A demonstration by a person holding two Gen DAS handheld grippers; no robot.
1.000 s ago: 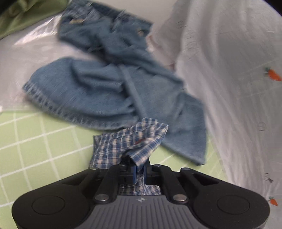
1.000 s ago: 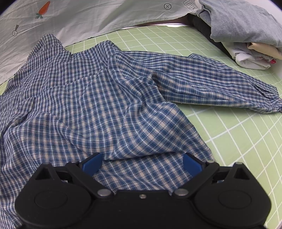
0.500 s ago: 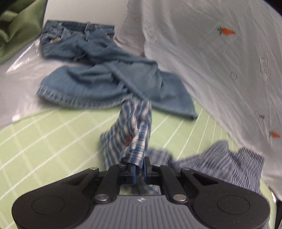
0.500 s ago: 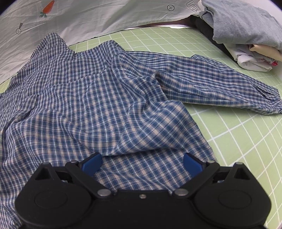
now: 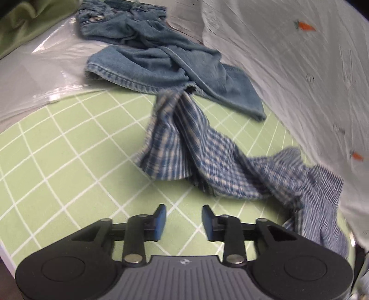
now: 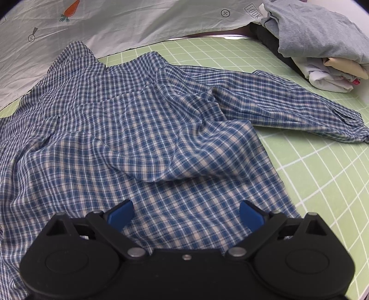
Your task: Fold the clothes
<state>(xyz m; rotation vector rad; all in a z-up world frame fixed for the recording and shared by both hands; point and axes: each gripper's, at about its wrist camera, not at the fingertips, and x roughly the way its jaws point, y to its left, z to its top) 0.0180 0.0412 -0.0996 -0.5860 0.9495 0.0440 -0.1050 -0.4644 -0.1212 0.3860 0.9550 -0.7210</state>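
A: What does the left claw show?

B: Its blue pads are parting, with nothing between them, only bare green grid mat beneath. The worktop carries that mat, ruled in white squares.

A: And just beyond it?

B: A sleeve of the blue plaid shirt lies rumpled on the mat, a little ahead of the fingertips and apart from them. It runs from the far cuff back toward the right edge of the view, blurred there.

A: Farther out?

B: A pair of blue jeans lies crumpled past the sleeve's end, partly on the mat and partly on a clear plastic sheet. A white sheet printed with carrots rises along the right side, and an olive green cloth sits in the far left corner.

A: The right claw?

B: Spread wide, released, hovering low over the body of the plaid shirt, which lies between its blue pads. Whether they touch the fabric cannot be told.

A: How does the shirt lie from there?

B: Spread over the mat with a fold humped ahead of the claw, collar toward the carrot sheet, and one sleeve stretched flat to the right.

A: Anything behind that sleeve?

B: A stack of folded clothes, grey on top, at the far right corner.
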